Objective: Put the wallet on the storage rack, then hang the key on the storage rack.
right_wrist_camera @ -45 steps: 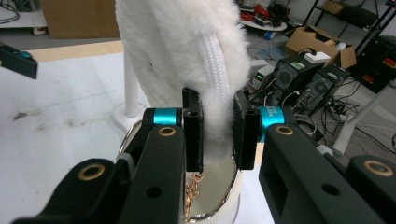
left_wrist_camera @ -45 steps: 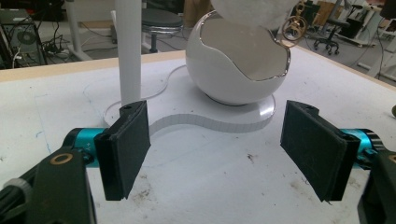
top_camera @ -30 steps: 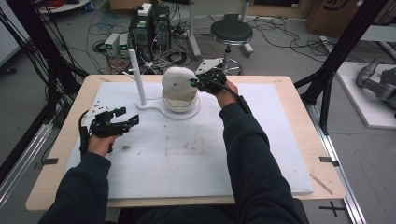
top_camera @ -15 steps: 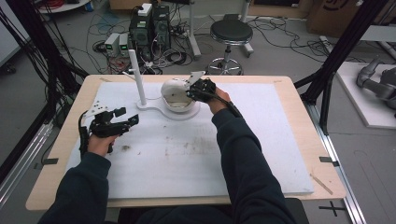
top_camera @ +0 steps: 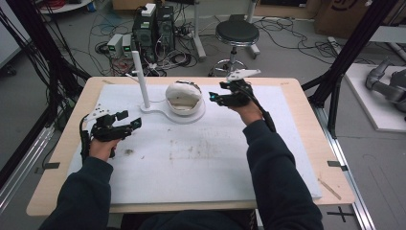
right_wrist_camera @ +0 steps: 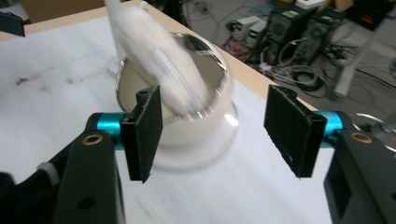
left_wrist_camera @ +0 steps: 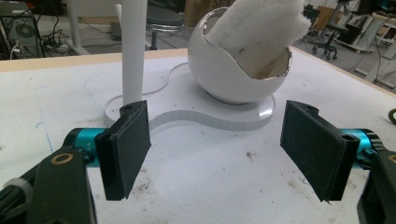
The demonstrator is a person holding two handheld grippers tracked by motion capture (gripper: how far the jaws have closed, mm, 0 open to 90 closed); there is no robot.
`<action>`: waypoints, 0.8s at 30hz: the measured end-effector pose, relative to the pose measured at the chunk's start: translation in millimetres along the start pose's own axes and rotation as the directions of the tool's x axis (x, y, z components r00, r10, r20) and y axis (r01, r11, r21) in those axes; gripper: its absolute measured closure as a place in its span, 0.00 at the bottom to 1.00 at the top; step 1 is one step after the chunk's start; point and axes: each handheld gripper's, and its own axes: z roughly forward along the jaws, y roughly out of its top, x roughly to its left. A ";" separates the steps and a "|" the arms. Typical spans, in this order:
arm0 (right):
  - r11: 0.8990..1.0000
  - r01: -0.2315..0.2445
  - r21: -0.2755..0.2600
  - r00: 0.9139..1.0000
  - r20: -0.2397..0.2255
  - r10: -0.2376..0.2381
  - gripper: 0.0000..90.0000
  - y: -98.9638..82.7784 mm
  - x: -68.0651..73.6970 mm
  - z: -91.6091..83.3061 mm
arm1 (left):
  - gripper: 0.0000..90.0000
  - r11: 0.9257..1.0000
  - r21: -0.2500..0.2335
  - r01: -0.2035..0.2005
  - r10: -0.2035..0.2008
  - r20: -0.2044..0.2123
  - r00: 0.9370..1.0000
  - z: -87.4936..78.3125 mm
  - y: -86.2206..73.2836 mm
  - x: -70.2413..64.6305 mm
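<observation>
Right gripper [top_camera: 216,99] open and empty just right of bowl [top_camera: 184,98] (white cloth [left_wrist_camera: 254,28] inside); left gripper [top_camera: 128,123] open, idle, near-left.

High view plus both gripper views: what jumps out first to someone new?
The round white bowl on its white base plate, far centre of the table, with a fluffy white cloth sticking out of its opening. A white upright post rises just left of it. Both grippers are open and empty: the left gripper at the near left, the right gripper just right of the bowl.
</observation>
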 end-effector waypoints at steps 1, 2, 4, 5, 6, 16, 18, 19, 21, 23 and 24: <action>0.999 -0.026 0.023 1.000 0.002 0.026 0.36 -5.0 -3.5 -7.7 | 0.27 1.000 0.001 -0.002 0.002 -0.005 1.000 0.0 0.2 0.0; 0.998 -0.045 0.048 0.999 0.015 0.045 0.33 -10.5 -6.7 -15.2 | 0.27 1.000 -0.002 -0.003 0.003 -0.009 1.000 -0.1 0.2 -0.1; 0.998 -0.054 0.043 0.998 0.038 0.053 0.33 -25.5 -9.9 -31.8 | 0.25 1.000 -0.005 -0.002 0.002 -0.012 1.000 0.2 0.2 0.3; 0.997 -0.062 0.037 0.996 0.070 0.059 0.32 -41.7 -11.7 -46.9 | 0.21 1.000 -0.005 -0.002 0.001 -0.014 1.000 0.2 0.1 0.6; 0.997 -0.062 0.037 0.996 0.070 0.059 0.32 -41.7 -11.7 -46.9 | 0.21 1.000 -0.002 0.004 -0.004 -0.017 1.000 0.6 -0.1 0.7; 0.985 -0.169 0.044 0.974 0.161 0.160 0.28 -120.6 -14.4 -92.5 | 0.21 1.000 0.021 -0.004 0.004 -0.022 1.000 3.2 -1.5 -2.1; 0.983 -0.171 0.067 0.973 0.169 0.158 0.28 -127.8 -14.4 -95.1 | 0.21 1.000 0.028 -0.007 0.007 -0.020 1.000 4.6 -2.0 -2.7; 0.983 -0.169 0.072 0.972 0.180 0.154 0.28 -129.3 -14.8 -96.9 | 0.21 1.000 0.028 -0.007 0.007 -0.020 1.000 4.6 -2.0 -2.7; 0.983 -0.172 0.068 0.970 0.184 0.157 0.28 -130.4 -15.3 -99.3 | 0.22 1.000 0.030 -0.010 0.011 -0.022 1.000 4.6 -2.1 -2.6; 0.981 -0.179 0.069 0.966 0.203 0.162 0.28 -132.4 -16.5 -102.8 | 0.22 0.999 0.030 -0.009 0.010 -0.025 1.000 4.3 -2.2 -1.7; 0.981 -0.179 0.069 0.966 0.203 0.162 0.28 -132.4 -16.5 -102.8 | 0.22 1.000 0.030 -0.008 0.008 -0.025 1.000 3.9 -2.3 -1.1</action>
